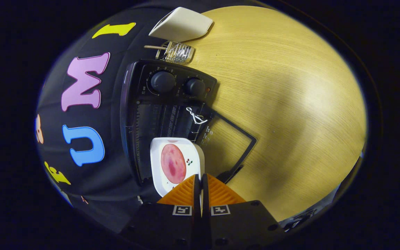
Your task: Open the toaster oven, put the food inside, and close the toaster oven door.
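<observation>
Hand-held gripper (200, 180) closed on the rim of a white plate (158, 163) bearing a pink food slice (173, 164), plate held at the open toaster oven (161, 104), glass door (229, 142) lowered onto the wooden counter (290, 104)
</observation>
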`<state>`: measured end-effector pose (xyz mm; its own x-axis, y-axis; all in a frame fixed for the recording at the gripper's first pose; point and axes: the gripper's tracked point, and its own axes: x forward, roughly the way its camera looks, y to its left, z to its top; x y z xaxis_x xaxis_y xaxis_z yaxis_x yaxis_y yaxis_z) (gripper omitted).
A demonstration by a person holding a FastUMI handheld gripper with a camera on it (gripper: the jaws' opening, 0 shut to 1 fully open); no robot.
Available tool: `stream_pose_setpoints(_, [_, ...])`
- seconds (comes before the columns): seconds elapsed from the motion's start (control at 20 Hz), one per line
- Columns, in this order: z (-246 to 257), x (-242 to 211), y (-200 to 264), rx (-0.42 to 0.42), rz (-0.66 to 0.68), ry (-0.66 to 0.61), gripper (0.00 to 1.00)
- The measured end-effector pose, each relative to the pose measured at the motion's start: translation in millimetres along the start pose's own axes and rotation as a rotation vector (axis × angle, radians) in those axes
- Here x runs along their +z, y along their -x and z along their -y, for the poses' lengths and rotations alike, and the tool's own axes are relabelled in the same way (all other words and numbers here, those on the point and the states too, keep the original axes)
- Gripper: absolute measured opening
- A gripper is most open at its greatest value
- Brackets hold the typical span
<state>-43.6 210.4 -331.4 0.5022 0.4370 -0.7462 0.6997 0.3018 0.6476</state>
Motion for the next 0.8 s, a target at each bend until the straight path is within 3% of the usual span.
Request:
stream_pose_setpoints(0.4, [-22.9,28.3,-54.6,-0.039,0.220,-0.209,0.05])
stream_pose_setpoints(0.8, [-49.0,27.2,-89.8,-0.011,0.265,-0.326,0.05])
